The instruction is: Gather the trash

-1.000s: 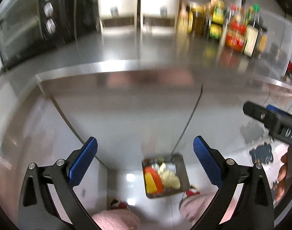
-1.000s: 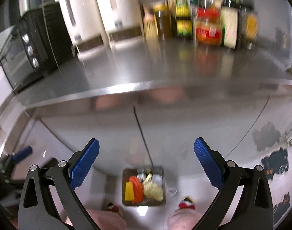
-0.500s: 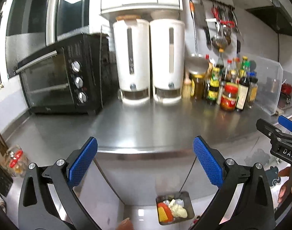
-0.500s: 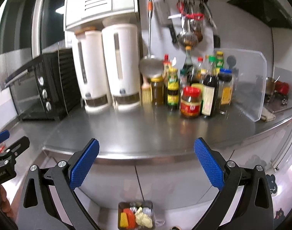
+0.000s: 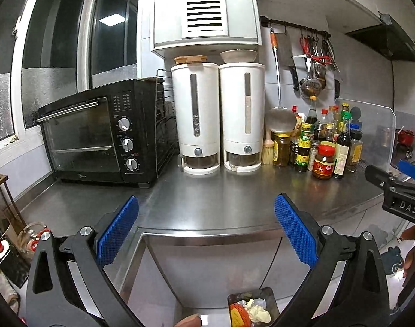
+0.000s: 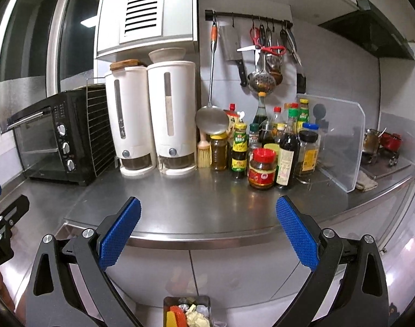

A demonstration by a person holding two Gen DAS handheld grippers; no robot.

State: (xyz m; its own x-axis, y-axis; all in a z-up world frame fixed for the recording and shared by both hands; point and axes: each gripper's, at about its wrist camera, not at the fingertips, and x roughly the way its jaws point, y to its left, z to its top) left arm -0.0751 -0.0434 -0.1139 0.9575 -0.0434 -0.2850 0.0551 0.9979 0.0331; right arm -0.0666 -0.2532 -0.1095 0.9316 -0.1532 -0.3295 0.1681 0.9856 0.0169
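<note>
A small dark trash bin (image 5: 272,306) stands on the floor below the counter, holding orange, yellow and crumpled white scraps; the right wrist view shows the same bin (image 6: 187,299) at its bottom edge. My left gripper (image 5: 206,227) is open and holds nothing, raised in front of the steel counter (image 5: 207,199). My right gripper (image 6: 208,229) is likewise open with nothing between its blue pads. The right gripper's tip (image 5: 392,182) shows at the right edge of the left wrist view. No loose trash shows on the counter.
A black toaster oven (image 5: 103,133) stands at the back left, two white dispensers (image 5: 218,117) in the middle, and several sauce bottles and jars (image 6: 270,147) to the right. A clear splash guard (image 6: 341,141) shields the stove. Utensils hang on a wall rail (image 6: 259,41).
Both grippers rose from looking down at the floor bin to looking level across the counter. The bin slid to the bottom of both views. Both stayed open.
</note>
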